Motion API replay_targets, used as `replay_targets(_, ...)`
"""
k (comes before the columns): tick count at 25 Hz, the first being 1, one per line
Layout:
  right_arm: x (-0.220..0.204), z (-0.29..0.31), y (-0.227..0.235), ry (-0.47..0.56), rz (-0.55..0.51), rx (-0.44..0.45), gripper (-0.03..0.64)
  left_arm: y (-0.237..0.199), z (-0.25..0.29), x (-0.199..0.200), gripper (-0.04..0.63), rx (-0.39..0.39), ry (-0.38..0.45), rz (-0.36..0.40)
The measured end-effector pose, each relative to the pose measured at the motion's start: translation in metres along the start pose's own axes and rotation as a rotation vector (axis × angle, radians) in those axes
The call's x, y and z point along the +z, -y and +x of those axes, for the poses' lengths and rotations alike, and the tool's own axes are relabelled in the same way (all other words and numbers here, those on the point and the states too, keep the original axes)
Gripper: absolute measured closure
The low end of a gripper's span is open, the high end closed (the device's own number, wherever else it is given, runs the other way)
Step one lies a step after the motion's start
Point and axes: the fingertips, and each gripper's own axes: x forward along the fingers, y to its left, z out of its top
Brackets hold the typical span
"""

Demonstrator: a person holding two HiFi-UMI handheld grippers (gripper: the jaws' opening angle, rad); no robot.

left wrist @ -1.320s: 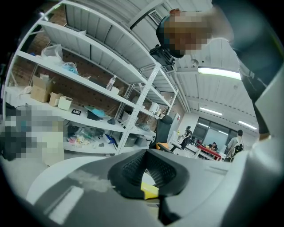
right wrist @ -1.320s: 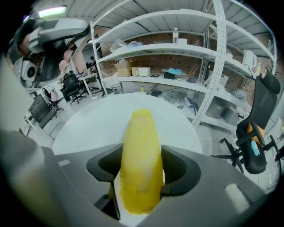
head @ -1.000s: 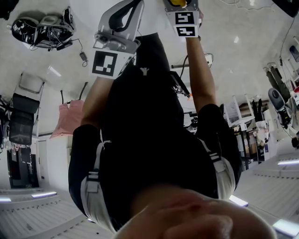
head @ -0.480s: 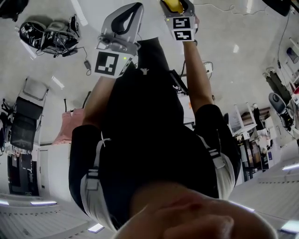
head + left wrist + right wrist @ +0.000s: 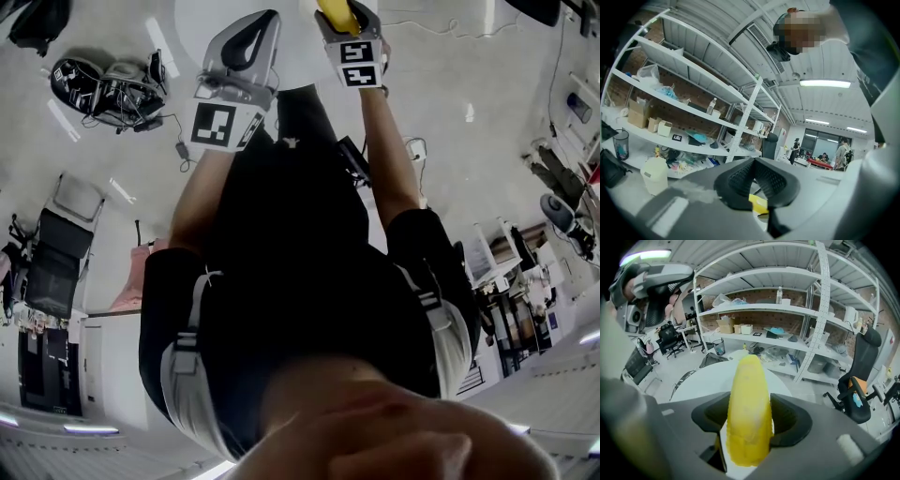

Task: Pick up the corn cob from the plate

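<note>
While right claw [image 5: 748, 420] clamps corn cob [image 5: 747, 394], left claw [image 5: 755, 180] seemingly closed

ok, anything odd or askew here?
Nothing stands out. The yellow corn cob sits straight between the jaws of the right hand-held gripper, tip pointing forward. No spill or damage is visible.

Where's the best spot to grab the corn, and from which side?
Grab the corn around its thick part, squeezing its two long sides, coming in from the wide end. The right gripper holds it so. It is long and round and narrows to a tip, which would probably slip.
</note>
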Motion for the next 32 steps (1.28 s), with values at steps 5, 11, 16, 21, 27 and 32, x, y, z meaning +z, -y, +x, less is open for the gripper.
replay_targets(5,0.014,-0.015,-0.002,0.025,0.009,-0.018,0.35,0.011,-0.008,0.012,0.594,-0.022,0.009,0.02)
replay_targets(11,0.028,-0.04,-0.01,0.053,0.015,-0.033,0.35,0.028,-0.019,0.029,0.594,-0.053,0.027,0.04)
replay_targets(16,0.038,-0.057,-0.014,0.076,0.014,-0.043,0.35,0.033,-0.026,0.042,0.594,-0.062,0.052,0.062)
replay_targets(21,0.045,-0.07,-0.017,0.102,0.02,-0.055,0.35,0.038,-0.035,0.05,0.594,-0.063,0.068,0.091)
replay_targets(27,0.051,-0.086,-0.023,0.128,0.037,-0.074,0.35,0.042,-0.049,0.06,0.594,-0.062,0.092,0.094)
replay_targets(32,0.055,-0.105,-0.027,0.152,0.047,-0.096,0.35,0.045,-0.062,0.072,0.594,-0.067,0.122,0.108)
